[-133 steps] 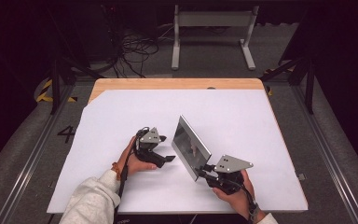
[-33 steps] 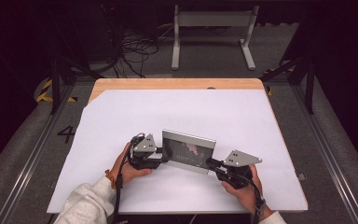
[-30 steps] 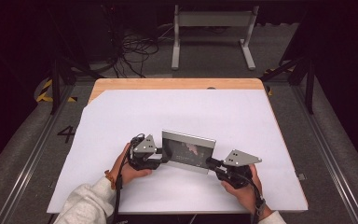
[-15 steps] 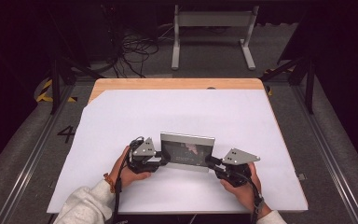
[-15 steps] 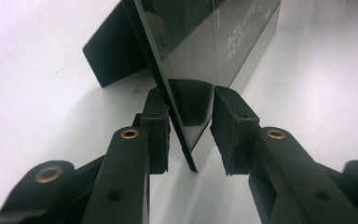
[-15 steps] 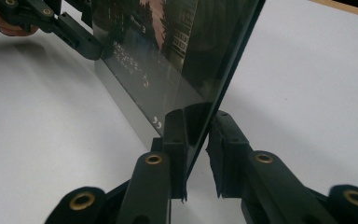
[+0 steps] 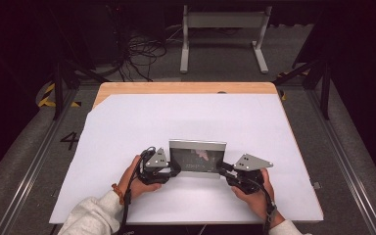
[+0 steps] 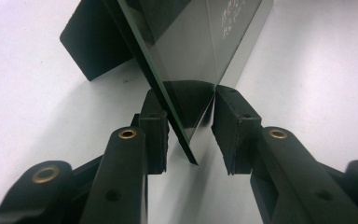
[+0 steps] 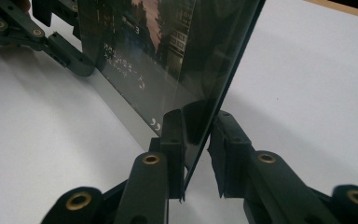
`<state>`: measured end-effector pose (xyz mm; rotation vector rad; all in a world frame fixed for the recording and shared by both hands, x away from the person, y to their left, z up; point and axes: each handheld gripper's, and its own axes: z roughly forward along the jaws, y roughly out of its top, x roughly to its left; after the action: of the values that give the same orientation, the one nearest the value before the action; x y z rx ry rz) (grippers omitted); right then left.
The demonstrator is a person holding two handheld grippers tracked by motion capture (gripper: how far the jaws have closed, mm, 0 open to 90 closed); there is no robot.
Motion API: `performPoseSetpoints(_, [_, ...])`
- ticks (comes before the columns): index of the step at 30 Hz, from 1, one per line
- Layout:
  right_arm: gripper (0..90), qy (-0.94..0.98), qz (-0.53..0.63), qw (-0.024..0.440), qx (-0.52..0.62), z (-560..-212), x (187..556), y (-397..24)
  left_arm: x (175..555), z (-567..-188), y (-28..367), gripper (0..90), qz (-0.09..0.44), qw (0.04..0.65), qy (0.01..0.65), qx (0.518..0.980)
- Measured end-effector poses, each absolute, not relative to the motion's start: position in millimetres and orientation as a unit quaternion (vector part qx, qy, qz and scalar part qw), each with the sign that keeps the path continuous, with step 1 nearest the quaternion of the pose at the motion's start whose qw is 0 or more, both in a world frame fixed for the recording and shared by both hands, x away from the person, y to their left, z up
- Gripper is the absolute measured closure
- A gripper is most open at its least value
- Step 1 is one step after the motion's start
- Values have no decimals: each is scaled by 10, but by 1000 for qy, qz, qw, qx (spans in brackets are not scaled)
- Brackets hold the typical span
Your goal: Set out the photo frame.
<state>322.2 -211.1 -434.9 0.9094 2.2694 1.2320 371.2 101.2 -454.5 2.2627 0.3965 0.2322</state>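
Note:
A glass picture frame (image 7: 198,156) stands upright on the white table sheet (image 7: 186,117), its dark photo facing the person. My left gripper (image 7: 176,169) clamps its left edge and my right gripper (image 7: 221,169) its right edge, each held by a hand. In the left gripper view the frame (image 8: 200,42) runs between the jaws of the left gripper (image 8: 191,126), with its black back stand (image 8: 93,42) behind. In the right gripper view the right gripper (image 9: 198,149) pinches the pane (image 9: 168,46). The left gripper's fingers (image 9: 51,42) show at the pane's far end.
A wooden table edge (image 7: 186,87) shows beyond the sheet. Behind the table a metal stand (image 7: 223,29) and a tangle of cables (image 7: 142,54) lie on the floor. Rails (image 7: 333,147) run along both sides.
4.4 s ago the frame stood turned diagonally. Now it stands square to the person with a gripper at each end. Over the last second nothing visibly moved.

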Motion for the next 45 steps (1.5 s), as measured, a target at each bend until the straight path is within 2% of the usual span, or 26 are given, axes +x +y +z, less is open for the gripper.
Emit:
performPoseSetpoints(25, [739,806,435,214,338,-4376,3339,-2134,3703,-4598,902,654,136,384,163,898])
performPoseSetpoints(45, [765,812,423,214,341,-4443,3351,-2145,3717,-4642,919,667,132,374,166,903])
